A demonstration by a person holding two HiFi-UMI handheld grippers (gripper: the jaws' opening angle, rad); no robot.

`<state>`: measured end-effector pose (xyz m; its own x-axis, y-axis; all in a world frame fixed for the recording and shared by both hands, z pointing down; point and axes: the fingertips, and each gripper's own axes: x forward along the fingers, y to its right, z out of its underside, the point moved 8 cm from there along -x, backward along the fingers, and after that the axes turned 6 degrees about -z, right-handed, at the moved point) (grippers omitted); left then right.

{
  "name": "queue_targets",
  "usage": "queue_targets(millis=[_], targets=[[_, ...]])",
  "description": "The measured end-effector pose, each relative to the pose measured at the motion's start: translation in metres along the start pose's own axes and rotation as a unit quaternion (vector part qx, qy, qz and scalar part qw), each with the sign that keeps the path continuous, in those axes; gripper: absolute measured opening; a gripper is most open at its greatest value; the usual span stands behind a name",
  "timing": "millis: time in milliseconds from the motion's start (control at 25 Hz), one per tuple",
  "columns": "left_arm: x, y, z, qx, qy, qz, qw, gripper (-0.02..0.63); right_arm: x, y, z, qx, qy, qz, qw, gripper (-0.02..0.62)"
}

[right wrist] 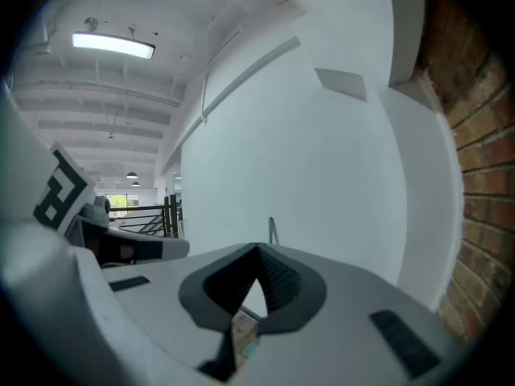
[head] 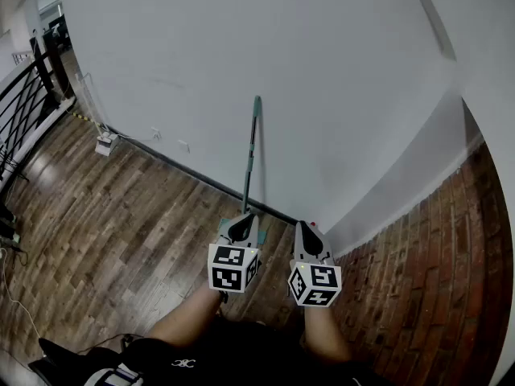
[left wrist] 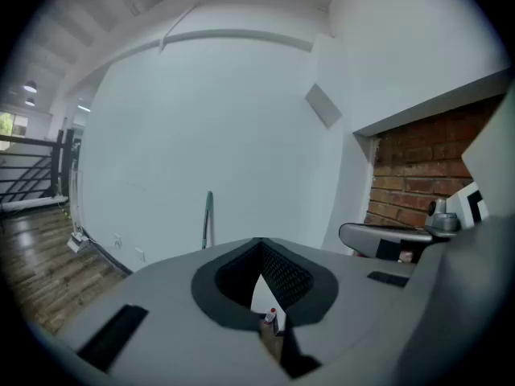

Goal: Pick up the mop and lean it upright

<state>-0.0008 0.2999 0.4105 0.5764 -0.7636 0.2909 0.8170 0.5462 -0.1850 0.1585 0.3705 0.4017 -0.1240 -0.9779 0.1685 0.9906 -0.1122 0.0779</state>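
The mop (head: 253, 153) has a teal and grey pole and leans upright against the white wall (head: 241, 55). Its head on the floor is mostly hidden behind my left gripper (head: 242, 225). Neither gripper touches the pole. My left gripper is shut and empty, just in front of the mop's foot. My right gripper (head: 306, 230) is also shut and empty, beside it on the right. The pole's top shows above the closed jaws in the left gripper view, mop (left wrist: 208, 218), and in the right gripper view, mop (right wrist: 272, 230).
A wooden floor (head: 121, 232) runs up to the white wall. A brick wall (head: 434, 280) stands at the right and meets it in a corner. A black railing (head: 24, 103) is at the far left. A small white box with cables (head: 105, 144) lies by the skirting.
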Motion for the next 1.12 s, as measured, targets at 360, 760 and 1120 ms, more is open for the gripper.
queue_targets(millis=[360, 760, 1120], targets=[[0.005, 0.001, -0.011, 0.025, 0.004, 0.001, 0.9997, -0.006, 0.013, -0.001, -0.008, 0.008, 0.016, -0.009, 1.0, 0.012], [0.023, -0.032, -0.023, 0.029, 0.006, 0.015, 0.9994, -0.006, 0.051, -0.022, -0.014, -0.006, 0.008, -0.005, 1.0, 0.014], [0.03, -0.103, -0.03, 0.008, 0.011, 0.031, 0.9994, -0.006, 0.098, -0.068, -0.014, -0.017, -0.002, 0.016, 1.0, 0.014]])
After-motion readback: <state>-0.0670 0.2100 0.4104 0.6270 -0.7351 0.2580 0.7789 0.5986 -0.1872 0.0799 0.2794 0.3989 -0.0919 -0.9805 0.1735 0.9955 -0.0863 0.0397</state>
